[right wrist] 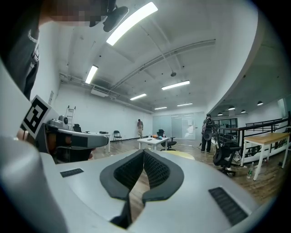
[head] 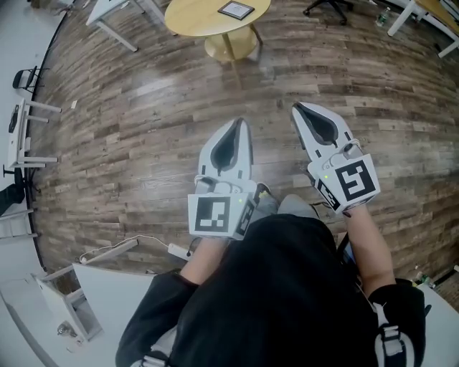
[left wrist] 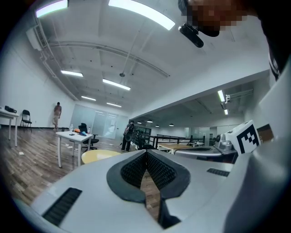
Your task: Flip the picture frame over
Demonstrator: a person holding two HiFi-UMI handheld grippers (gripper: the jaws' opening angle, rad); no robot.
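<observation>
A wide room with a plank wood floor spreads below the person. Over it the left hand-held gripper points level, its jaws closed tip to tip with nothing between them. The right hand-held gripper, just beside it, is likewise pressed closed and empty. Each is carried by a hand in a dark sleeve. Well ahead of both tips stands a round yellow bench. The picture frame, dark-bordered, lies flat on its top, well apart from either gripper. A white desk stands left of the bench
</observation>
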